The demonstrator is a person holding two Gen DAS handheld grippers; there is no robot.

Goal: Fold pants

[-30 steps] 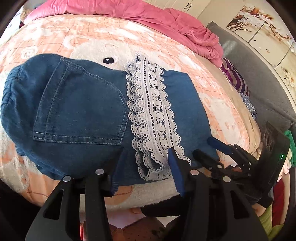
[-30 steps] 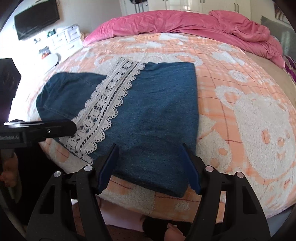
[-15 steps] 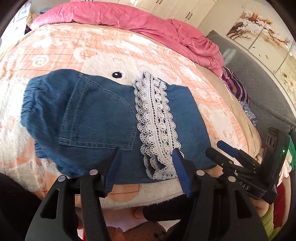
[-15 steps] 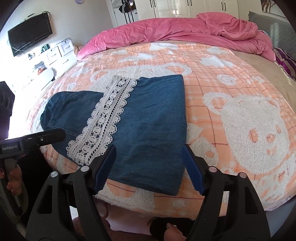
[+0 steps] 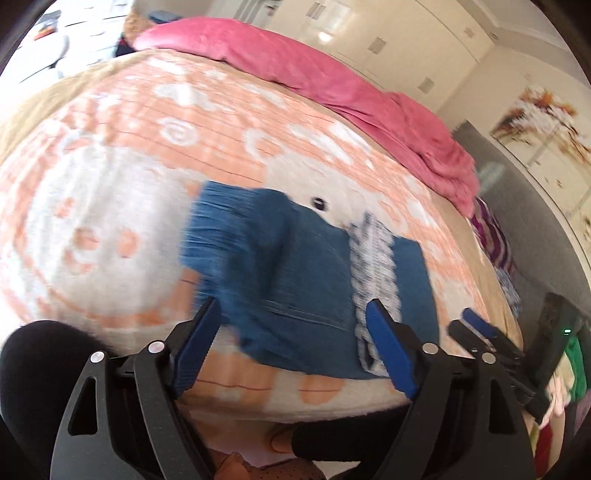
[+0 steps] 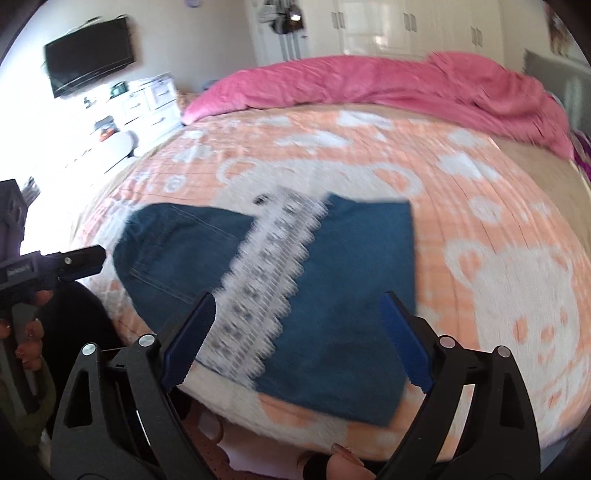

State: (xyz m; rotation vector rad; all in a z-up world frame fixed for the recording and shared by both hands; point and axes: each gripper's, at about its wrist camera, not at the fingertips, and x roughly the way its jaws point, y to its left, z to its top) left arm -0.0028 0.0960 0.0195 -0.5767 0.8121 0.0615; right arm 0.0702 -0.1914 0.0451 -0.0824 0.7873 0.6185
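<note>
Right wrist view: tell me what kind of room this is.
A bedroom, most likely. A bed with an orange bear-print blanket and a bunched pink duvet fills the view, white wardrobe doors line the far wall, and a wall-mounted TV hangs above white drawers. Folded denim pants lie on the blanket.

Folded pants (image 6: 332,295) on blanket (image 6: 498,221); right hand-held gripper (image 6: 297,343) just opened, empty.
</note>
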